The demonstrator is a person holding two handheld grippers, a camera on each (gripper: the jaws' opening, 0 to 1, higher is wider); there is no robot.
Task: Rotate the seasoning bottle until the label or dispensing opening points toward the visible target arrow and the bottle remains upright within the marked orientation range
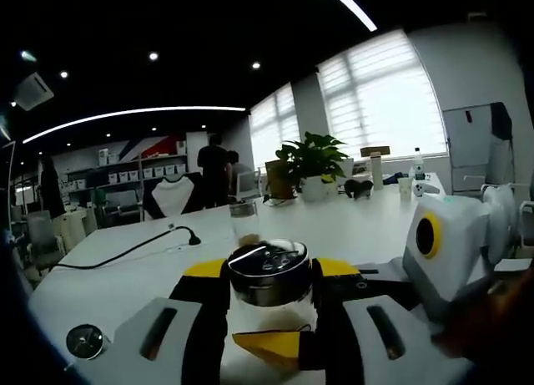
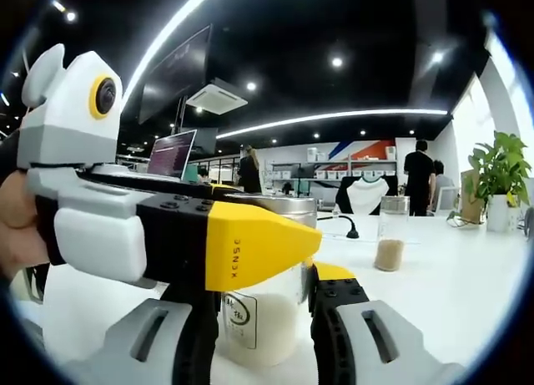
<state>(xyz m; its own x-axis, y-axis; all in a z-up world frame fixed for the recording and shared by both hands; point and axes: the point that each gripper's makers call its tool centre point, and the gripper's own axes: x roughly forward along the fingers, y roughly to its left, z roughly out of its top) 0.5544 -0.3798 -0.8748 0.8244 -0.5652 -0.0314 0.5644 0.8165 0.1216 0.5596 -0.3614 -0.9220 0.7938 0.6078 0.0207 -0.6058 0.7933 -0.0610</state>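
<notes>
- the seasoning bottle is a clear glass jar with a shiny metal lid, holding pale, whitish grains to well over half its height; it stands on the white table, right between both pairs of jaws
- a second glass jar stands well apart further along the table, with a low layer of tan powder at its bottom
- the bottle stands upright, long axis vertical, lid on top; a small label with dark print faces the right gripper view, low on the glass
- the left gripper is closed on the bottle just under the lid, a jaw pressed to each side
- the right gripper flanks the bottle's lower body, jaws snug against the glass, gripping it
- in the right gripper view the left gripper's yellow-tipped jaw crosses in front of the bottle's neck
</notes>
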